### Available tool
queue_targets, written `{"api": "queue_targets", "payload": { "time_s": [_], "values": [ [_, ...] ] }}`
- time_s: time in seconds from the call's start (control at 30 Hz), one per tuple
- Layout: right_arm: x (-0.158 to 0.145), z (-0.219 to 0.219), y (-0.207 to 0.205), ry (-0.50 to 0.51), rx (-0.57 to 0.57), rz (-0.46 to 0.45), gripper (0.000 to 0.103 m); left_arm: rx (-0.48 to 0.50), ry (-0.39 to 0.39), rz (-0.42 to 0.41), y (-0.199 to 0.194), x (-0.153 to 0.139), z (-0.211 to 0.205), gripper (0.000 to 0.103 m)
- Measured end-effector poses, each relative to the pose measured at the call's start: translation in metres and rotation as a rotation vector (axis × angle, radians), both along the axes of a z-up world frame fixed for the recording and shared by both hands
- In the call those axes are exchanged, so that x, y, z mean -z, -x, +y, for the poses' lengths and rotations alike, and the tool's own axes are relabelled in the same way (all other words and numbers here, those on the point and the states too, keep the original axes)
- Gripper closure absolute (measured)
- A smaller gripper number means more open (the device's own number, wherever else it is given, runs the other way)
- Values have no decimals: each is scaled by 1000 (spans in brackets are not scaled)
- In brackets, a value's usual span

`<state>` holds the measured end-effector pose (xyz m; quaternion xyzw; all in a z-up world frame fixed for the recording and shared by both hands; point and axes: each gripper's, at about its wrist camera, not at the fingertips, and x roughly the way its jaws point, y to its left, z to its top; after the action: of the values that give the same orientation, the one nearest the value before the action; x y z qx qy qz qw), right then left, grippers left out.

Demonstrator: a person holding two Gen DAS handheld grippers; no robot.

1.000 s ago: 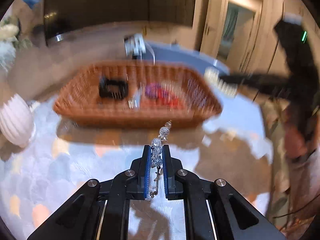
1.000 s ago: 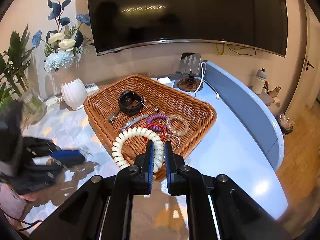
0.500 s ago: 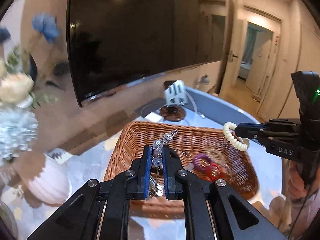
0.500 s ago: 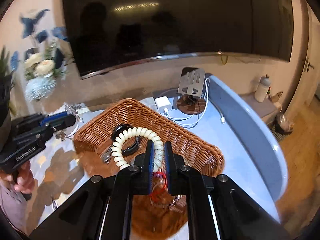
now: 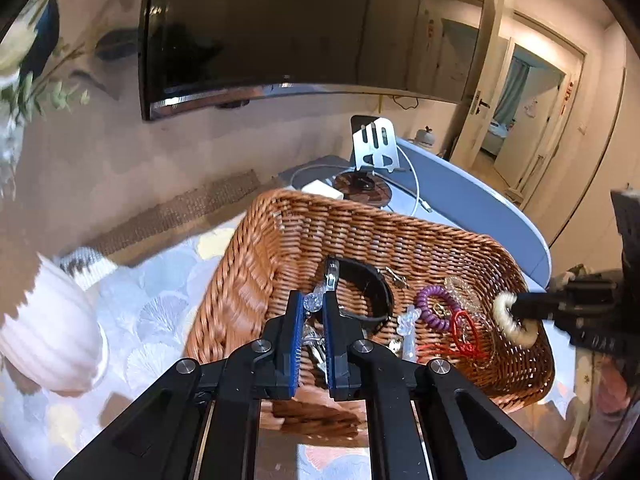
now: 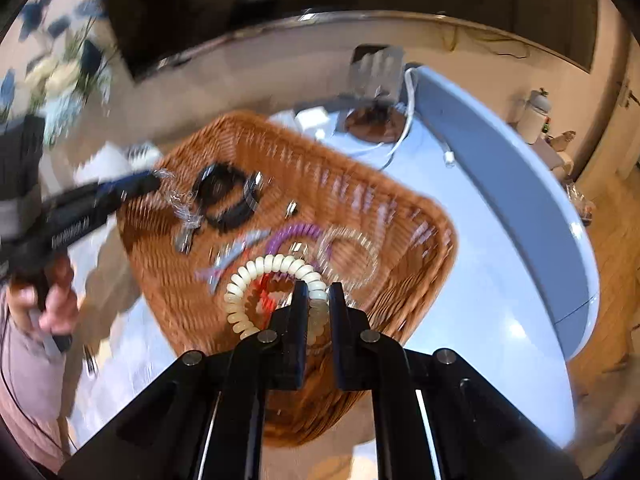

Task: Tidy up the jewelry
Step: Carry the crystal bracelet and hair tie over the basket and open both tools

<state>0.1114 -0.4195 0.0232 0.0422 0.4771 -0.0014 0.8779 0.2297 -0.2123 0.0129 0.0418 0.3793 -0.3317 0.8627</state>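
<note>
1. Left wrist view: the left gripper (image 5: 311,314) has its jaws pinching a crystal bead piece (image 5: 312,302), one clear bead showing at the tips and thin metal bits hanging between the blue pads. Just ahead of and below the jaws lies the wicker basket (image 5: 256,264). In it, a black band (image 5: 370,284) sits right ahead of the tips, with a purple coil tie (image 5: 434,308) and a red cord (image 5: 460,330) to the right. Further right, the right gripper (image 5: 532,310) holds a cream coil bracelet (image 5: 514,320) over the basket's right end.

2. Right wrist view, blurred: its jaws are pressed onto the coil bracelet, whose loop arcs up and left of the tips, above the basket. The left gripper reaches in from the left edge.

3. Handling, as I judge it: the bead piece is light, limp and likely fragile, so it is best held by the beads rather than the fine links. The coil bracelet is springy, light and forgiving; any part of its loop will do.
</note>
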Motion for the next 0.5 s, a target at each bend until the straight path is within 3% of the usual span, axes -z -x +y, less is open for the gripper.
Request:
{"api": "queue_targets", "payload": {
  "time_s": [0.07,0.13,0.17,0.2,0.23,0.43,0.5],
  "values": [
    [2,8,5,38,-12,-6,91,18,38,34,4,0,5,90],
    [-4,13,14,47,-13,-41,90,27,62,60,13,-7,11,70],
    [-7,14,17,40,-13,-54,86,23,72,56,18,-11,14,51],
    [-12,14,21,33,-9,-65,83,19,88,42,24,-16,19,40],
    [-17,15,24,28,-4,-78,77,8,111,20,32,-23,25,39],
    [-60,38,65,8,-13,-186,70,-29,189,-69,87,-65,62,39],
    [-74,51,80,25,-16,-231,65,-49,183,-113,109,-79,71,34]
  ]
}}
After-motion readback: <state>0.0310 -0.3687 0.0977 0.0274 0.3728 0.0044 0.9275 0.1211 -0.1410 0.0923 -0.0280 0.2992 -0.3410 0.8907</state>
